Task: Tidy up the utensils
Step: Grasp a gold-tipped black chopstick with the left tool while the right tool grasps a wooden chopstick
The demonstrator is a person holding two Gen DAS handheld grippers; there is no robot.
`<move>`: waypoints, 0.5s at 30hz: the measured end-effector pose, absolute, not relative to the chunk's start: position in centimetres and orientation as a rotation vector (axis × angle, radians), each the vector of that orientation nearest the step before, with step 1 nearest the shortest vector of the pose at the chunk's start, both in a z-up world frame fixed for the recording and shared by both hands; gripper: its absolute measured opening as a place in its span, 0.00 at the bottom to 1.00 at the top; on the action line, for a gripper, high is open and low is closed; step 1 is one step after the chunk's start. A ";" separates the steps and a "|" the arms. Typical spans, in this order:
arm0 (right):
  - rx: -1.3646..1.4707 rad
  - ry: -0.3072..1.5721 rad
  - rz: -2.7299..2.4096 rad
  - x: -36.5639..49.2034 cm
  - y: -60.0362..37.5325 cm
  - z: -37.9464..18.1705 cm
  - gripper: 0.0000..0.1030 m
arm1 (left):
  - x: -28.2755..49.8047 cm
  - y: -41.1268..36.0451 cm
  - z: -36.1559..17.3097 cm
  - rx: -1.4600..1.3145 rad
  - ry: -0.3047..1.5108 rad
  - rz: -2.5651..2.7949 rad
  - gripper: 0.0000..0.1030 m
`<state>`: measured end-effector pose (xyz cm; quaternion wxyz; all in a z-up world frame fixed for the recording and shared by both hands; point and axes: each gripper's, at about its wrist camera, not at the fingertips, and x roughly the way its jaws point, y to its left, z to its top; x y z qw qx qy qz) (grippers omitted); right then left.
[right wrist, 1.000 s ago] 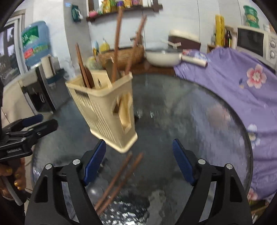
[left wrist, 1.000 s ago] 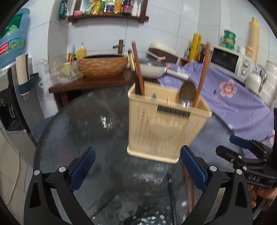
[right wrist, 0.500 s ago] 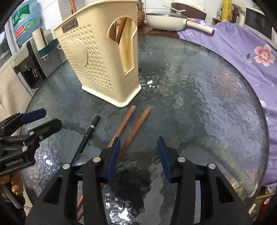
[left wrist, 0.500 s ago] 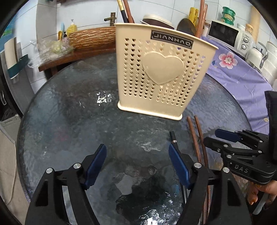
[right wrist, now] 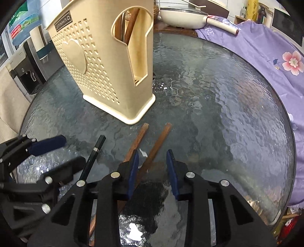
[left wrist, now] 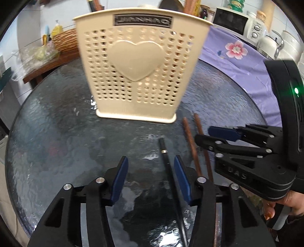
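A cream perforated utensil holder with a heart on its side stands on the round glass table and holds wooden utensils; it also shows in the right wrist view. A black-handled utensil lies on the glass between the open jaws of my left gripper. Two brown wooden chopsticks lie to its right. In the right wrist view my right gripper is open, low over the chopsticks, with one between its jaws. The black utensil lies to their left.
A purple flowered cloth covers the counter on the right, with a microwave behind. A wicker basket sits on a wooden shelf at the back left. A white pan sits beyond the table. A water dispenser stands left.
Both grippers have dropped low toward the table and narrowed their jaws. The left now straddles the black utensil; the right straddles a chopstick.
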<state>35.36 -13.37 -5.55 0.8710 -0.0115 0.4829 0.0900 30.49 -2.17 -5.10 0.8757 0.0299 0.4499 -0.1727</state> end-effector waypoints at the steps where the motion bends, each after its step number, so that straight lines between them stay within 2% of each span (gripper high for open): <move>1: -0.029 1.011 0.187 35.5 -13.3 -5.5 0.29 | 30.6 -2.5 -5.2 0.069 0.946 -0.368 0.43; 7: -0.044 1.017 0.176 36.6 -13.3 -5.5 0.27 | 31.6 -4.2 -5.8 0.111 0.986 -0.389 0.28; 15: -0.045 1.013 0.160 37.6 -13.2 -5.5 0.20 | 32.4 -5.6 -6.3 0.169 0.991 -0.369 0.16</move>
